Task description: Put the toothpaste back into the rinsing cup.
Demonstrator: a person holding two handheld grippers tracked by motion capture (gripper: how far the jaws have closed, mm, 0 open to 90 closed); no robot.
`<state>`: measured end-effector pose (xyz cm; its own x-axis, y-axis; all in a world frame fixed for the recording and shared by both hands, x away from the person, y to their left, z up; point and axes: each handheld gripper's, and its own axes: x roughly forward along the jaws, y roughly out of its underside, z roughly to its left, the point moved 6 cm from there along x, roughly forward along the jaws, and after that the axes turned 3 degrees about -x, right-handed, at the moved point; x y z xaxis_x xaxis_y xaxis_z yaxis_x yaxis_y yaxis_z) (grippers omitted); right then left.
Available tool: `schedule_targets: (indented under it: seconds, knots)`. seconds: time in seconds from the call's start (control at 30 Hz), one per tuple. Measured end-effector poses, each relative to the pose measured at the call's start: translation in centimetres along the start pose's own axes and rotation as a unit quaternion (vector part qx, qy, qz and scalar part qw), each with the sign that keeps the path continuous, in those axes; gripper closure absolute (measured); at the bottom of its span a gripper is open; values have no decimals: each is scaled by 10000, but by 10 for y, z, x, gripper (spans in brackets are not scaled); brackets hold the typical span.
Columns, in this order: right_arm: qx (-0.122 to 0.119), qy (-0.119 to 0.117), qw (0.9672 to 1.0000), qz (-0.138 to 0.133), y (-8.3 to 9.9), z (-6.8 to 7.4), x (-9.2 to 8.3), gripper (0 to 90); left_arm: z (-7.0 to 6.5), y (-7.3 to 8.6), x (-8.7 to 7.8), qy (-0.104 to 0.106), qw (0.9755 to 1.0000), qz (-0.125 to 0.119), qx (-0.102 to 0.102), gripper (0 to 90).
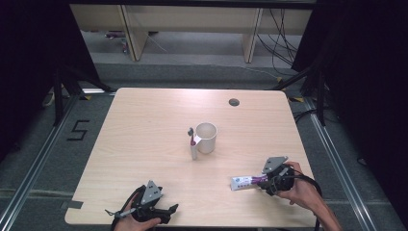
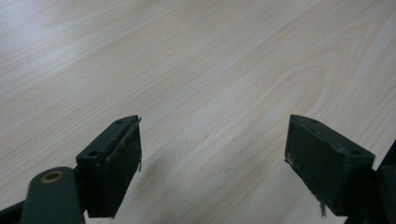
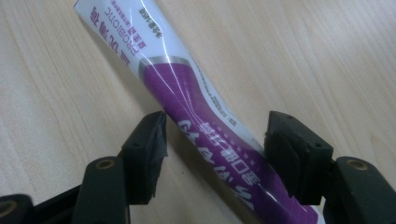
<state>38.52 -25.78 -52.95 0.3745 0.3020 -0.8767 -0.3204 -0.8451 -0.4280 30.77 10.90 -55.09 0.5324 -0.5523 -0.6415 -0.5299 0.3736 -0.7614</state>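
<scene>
Near edge, left: left gripper [image 1: 169, 211] sits low over the tabletop [image 1: 144, 125] close to the front edge, a hand [image 1: 132, 219] wrapped round its body, grey three-cornered plate on top.
Left jaws: wide apart in the left gripper view [image 2: 212, 163], nothing but bare pale wood grain between them, no thing held.
Near edge, right: right gripper [image 1: 262, 182] lies at the front right of the tabletop, held by the person's right hand [image 1: 300, 190], a dark cable looping over the wrist.
Right jaws: partly open and straddling a toothpaste tube [image 3: 205, 121]; in the right gripper view [image 3: 215, 154] the tube runs at a slant between them. The jaw on the right of that view is right against the tube's side, the other stands a little clear, so the tube is bracketed and not squeezed from both sides.
Toothpaste tube: white and purple, lying flat on the tabletop [image 1: 246, 181], its white flat end pointing away from the gripper toward the table's middle, its purple end at the jaws.
Middle of tabletop: a cream mug [image 1: 206, 137] stands upright, mouth up, well apart from both grippers.
Beside the mug: a toothbrush [image 1: 193, 143] stands upright just at the mug's left, head up; touching or not, I cannot tell.
Far side: a small round dark cable hole [image 1: 234, 102] in the tabletop near the back edge.
</scene>
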Motion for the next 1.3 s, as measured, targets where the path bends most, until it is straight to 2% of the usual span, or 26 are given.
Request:
schedule_targets:
  seconds: [0.07, 0.13, 0.2, 0.23, 0.27, 0.33, 0.4, 0.57, 0.8, 0.9, 0.97, 1.0, 1.1, 1.13, 1.17, 1.2, 1.23, 1.27, 1.3]
  knots:
    - [-150, -28, 9999, 25, -2, -1, 3, 442, 1, 0, -1, 6, 10000, 39, 48, 184]
    - [-74, -86, 9999, 115, -4, 1, 4, 456, 1, 0, -1, 5, 10000, 37, 47, 184]
    - [-190, -59, 9996, 202, -6, 0, 7, 491, 1, 0, -1, 3, 10000, 39, 38, 184]
    - [-139, -98, 9996, 239, -7, 1, 7, 507, 1, 0, -1, 3, 10000, 39, 38, 184]
    - [-265, -118, 9993, 234, -8, 1, 8, 525, 1, 0, -1, -12, 10000, 38, 38, 184]
    - [-185, -160, 9992, 324, -9, 3, 8, 556, 0, 0, -1, 6, 10000, 39, 42, 184]
    - [-354, -217, 9985, 371, -11, 3, 10, 582, 0, 0, -1, 9, 10000, 36, 40, 184]
    - [-468, -298, 9970, 536, -13, 4, 11, 622, 0, 1, -1, 5, 10000, 41, 39, 184]
    - [-424, -346, 9956, 761, -19, 4, 11, 666, 0, 1, -1, 11, 10000, 57, 58, 184]
    - [-257, -323, 9954, 869, -21, 0, 9, 763, 0, 1, -1, 13, 10000, 54, 62, 184]
    - [-177, -376, 9949, 917, -22, -1, 12, 762, -1, 0, 0, 24, 10000, 14, 17, 184]
    - [-162, -383, 9946, 954, -22, -1, 13, 761, 0, 1, -1, -1, 10000, 49, 65, 184]
    - [-184, -380, 9939, 1023, -22, -1, 15, 760, -1, 0, -1, 21, 10000, 47, 66, 184]
    - [-73, -363, 9936, 1066, -22, 0, 15, 760, 0, 0, -1, 15, 10000, 44, 70, 184]
    - [-62, -519, 9920, 1153, -22, 0, 14, 761, 0, 0, -1, 17, 10000, 46, 63, 184]
    - [-62, -519, 9920, 1153, -22, 0, 14, 761, 0, 0, -1, 17, 10000, 46, 63, 184]
    - [-286, -437, 9935, 1008, -24, -3, 17, 763, 0, 1, -2, 0, 9999, 89, 132, 184]
    - [-286, -437, 9935, 1008, -24, -3, 17, 763, 0, 1, -2, 0, 9999, 89, 132, 184]
    - [-106, -509, 9929, 1074, -24, -1, 16, 766, -1, 0, -1, 26, 10000, 7, 39, 184]
